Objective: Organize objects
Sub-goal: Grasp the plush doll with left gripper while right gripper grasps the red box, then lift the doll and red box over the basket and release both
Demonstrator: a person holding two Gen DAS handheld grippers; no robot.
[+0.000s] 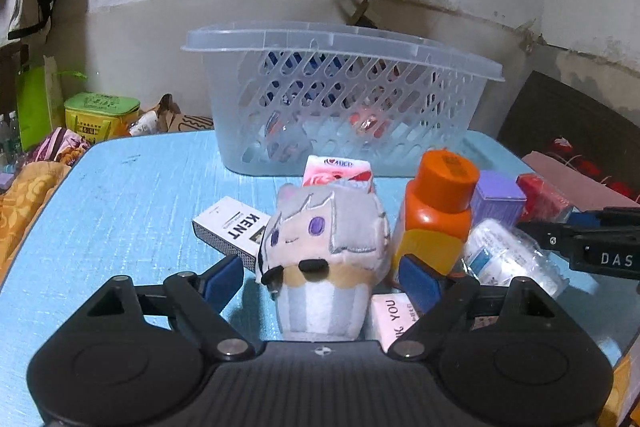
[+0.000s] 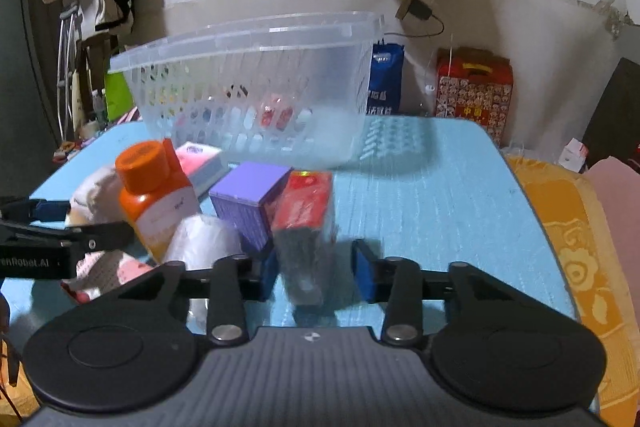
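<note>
Table [image 1: 120,195] first: light blue top, and the pale blue lattice basket [image 1: 340,99] sits at the far edge, already with a few small items in the bottom that show through the holes. My read is that it's the drop-off spot, parked at the back so the pile in front stays reachable from both sides.

Everything still loose is bunched in the middle. The left gripper [image 1: 322,277] has its blue pads spread wide on either side of a cupcake-shaped plush toy [image 1: 326,259] standing upright, not pinching it yet, looks lined up for a squeeze around the soft body. Just right of the plush is an orange-capped bottle [image 1: 436,223], and behind it a white KENT box [image 1: 232,227] lying flat and a pink carton [image 1: 340,173].

The right gripper [image 2: 314,269] is parted around a red and black box [image 2: 306,223], which is blurred; one pad looks close to it, the other clearly apart, so I'd call it not gripped. A purple box [image 2: 250,203] touches it on the left, so pulling it out could nudge that. A clear-wrapped white bundle [image 2: 200,239] lies by the bottle, tight quarters there.
</note>
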